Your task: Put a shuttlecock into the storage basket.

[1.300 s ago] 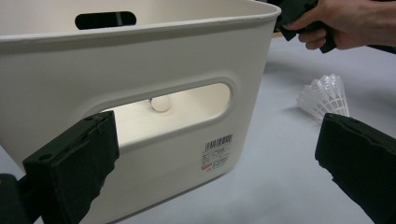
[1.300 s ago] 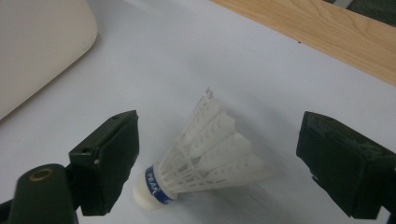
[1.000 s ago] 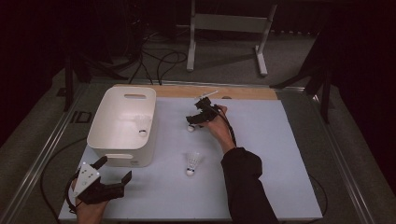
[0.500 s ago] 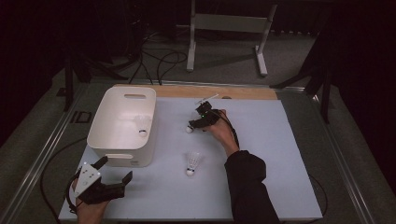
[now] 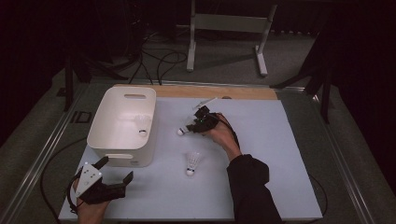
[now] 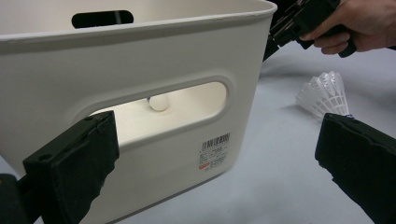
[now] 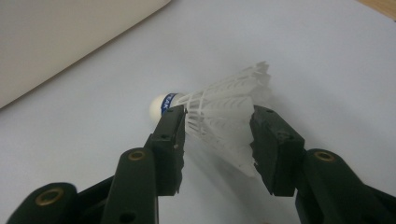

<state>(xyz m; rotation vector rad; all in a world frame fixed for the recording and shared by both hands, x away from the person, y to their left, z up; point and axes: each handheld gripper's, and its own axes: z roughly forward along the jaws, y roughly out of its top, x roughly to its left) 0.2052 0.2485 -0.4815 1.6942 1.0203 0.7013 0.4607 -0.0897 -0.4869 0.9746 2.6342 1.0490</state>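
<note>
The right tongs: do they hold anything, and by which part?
The right tongs have just been closing on a white plastic shuttlecock lying on the table, with their pads against the two sides of its feathered skirt, not its round cork head.

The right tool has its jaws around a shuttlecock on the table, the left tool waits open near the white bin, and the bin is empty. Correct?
Not quite: the bin isn't empty. The high view shows a shuttlecock inside it. The right tool does have its jaws around a shuttlecock on the table, and the left tool waits open near the bin.
</note>
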